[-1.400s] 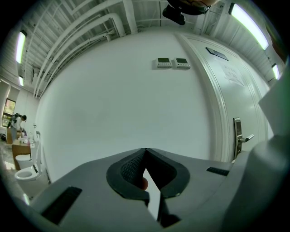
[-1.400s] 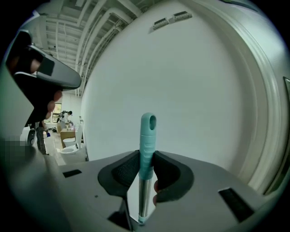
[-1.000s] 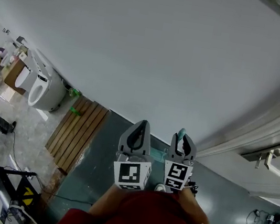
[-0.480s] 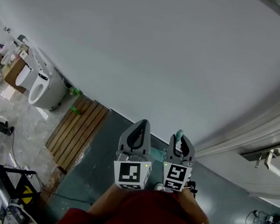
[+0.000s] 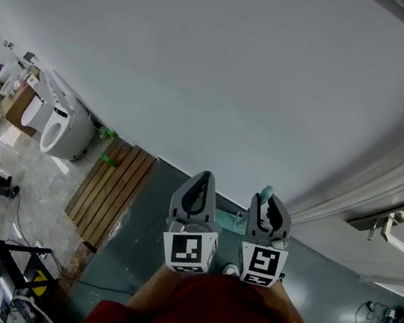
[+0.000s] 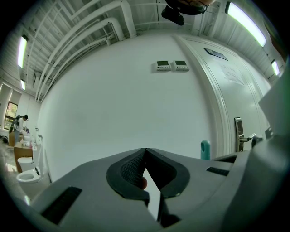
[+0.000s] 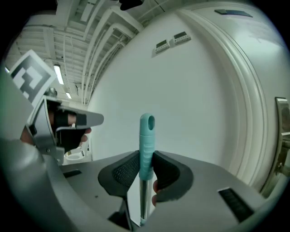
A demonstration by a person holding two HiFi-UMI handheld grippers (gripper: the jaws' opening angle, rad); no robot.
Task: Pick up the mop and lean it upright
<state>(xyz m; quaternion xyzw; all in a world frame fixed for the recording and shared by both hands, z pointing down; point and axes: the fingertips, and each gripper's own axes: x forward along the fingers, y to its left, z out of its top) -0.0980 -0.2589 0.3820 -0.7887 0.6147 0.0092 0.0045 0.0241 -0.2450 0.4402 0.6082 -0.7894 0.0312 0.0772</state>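
The mop handle (image 7: 146, 140) has a teal grip with a hole at its tip and a metal shaft below. It stands upright between the pads of my right gripper (image 7: 146, 165), which is shut on it just below the teal end. In the head view the teal tip (image 5: 264, 195) pokes out above the right gripper (image 5: 268, 206), close to the white wall. My left gripper (image 5: 199, 189) is beside it on the left. Its jaw tips touch with nothing held (image 6: 145, 152). The mop's lower part is hidden behind the grippers and my arms.
A white wall (image 5: 225, 69) fills the view ahead. To the right is a white door with a metal handle (image 5: 389, 226). On the floor to the left lie a wooden slat mat (image 5: 111, 191) and a white toilet (image 5: 58, 125). Equipment and cables clutter the lower corners.
My right gripper has shifted a little to the right and down with the mop handle in it. The left gripper has stayed put.
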